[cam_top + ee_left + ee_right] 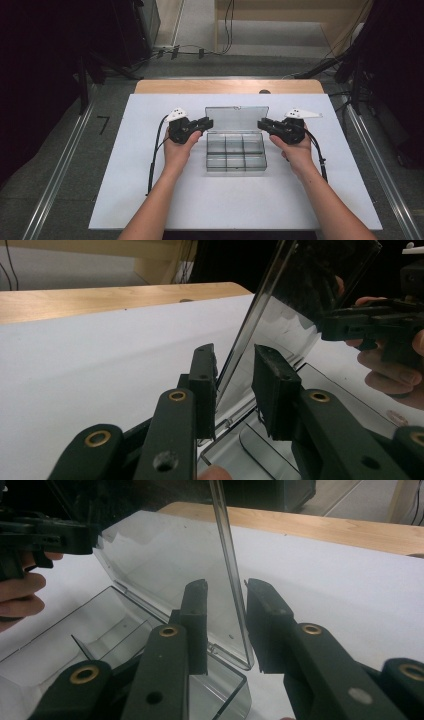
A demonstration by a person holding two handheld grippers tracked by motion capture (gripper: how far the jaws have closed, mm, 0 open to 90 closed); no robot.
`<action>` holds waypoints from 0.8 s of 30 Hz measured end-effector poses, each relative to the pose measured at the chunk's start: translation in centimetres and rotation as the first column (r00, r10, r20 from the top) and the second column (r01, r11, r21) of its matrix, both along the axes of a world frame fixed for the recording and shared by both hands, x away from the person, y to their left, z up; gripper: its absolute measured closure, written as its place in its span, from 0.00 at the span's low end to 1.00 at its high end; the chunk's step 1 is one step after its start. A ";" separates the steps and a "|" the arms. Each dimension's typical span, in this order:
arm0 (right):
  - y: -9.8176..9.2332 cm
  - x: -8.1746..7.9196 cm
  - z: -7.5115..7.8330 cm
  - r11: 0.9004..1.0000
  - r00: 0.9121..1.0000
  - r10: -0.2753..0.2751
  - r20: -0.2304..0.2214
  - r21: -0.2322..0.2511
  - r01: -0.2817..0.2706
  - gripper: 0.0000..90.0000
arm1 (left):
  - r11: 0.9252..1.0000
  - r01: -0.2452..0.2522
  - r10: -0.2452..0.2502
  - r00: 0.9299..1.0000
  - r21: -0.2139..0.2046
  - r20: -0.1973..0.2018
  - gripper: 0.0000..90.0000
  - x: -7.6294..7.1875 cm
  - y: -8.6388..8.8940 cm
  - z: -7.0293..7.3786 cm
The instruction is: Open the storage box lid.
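A clear plastic compartment box [236,169] lies in the middle of the white board, its lid [236,118] standing up at the far side. My left gripper [209,121] is at the lid's left edge and my right gripper [261,123] at its right edge. In the left gripper view the lid [300,300] runs between the jaws of my left gripper [234,357], close to one pad and with a gap to the other. In the right gripper view the lid [165,565] passes between the jaws of my right gripper [227,590] with a gap on both sides. The compartments look empty.
The white board [235,205] covers a wooden table [230,86], with bare board around the box. Metal rails [65,155] run along both sides. Cables [200,50] lie on the floor beyond the table.
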State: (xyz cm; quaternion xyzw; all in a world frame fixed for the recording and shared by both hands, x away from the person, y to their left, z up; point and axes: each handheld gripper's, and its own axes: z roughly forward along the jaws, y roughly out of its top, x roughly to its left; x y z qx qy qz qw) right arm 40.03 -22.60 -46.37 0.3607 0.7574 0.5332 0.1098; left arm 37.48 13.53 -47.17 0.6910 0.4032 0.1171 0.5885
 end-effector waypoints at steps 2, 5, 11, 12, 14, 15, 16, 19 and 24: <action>0.0 0.1 0.0 1.000 1.000 -0.005 0.001 0.000 0.005 0.78 | 1.000 -0.005 0.005 1.000 -0.006 -0.006 0.79 0.1 0.0 -0.1; 0.0 0.3 -0.1 1.000 1.000 -0.008 -0.004 0.007 0.008 0.80 | 1.000 -0.008 0.008 1.000 -0.018 -0.009 0.81 0.3 0.1 -0.3; 0.2 0.8 0.0 1.000 1.000 -0.020 -0.024 0.002 0.020 0.82 | 0.999 -0.025 0.025 0.999 -0.023 -0.032 0.84 0.8 0.2 -0.5; 0.2 0.9 0.0 1.000 0.999 -0.022 -0.027 0.003 0.023 0.82 | 0.999 -0.029 0.028 0.999 -0.025 -0.039 0.84 0.9 0.2 -0.5; 0.2 1.1 0.0 1.000 0.999 -0.027 -0.036 0.006 0.027 0.83 | 0.999 -0.031 0.030 0.998 -0.023 -0.050 0.85 1.1 0.2 -0.5; 0.2 1.2 0.0 1.000 0.999 -0.028 -0.043 0.010 0.028 0.84 | 0.999 -0.032 0.031 0.998 -0.021 -0.054 0.85 1.2 0.2 -0.5; 0.2 1.4 -0.1 1.000 0.999 -0.028 -0.044 0.008 0.028 0.84 | 0.999 -0.032 0.031 0.998 -0.018 -0.055 0.86 1.3 0.2 -0.5; 0.3 1.6 -0.1 0.999 0.998 -0.033 -0.058 0.010 0.033 0.85 | 0.999 -0.038 0.037 0.997 -0.022 -0.069 0.87 1.5 0.2 -0.7; 0.1 2.2 -0.6 0.998 0.996 -0.036 -0.085 0.043 0.040 0.87 | 0.999 -0.042 0.040 0.995 -0.020 -0.090 0.89 2.0 0.2 -0.9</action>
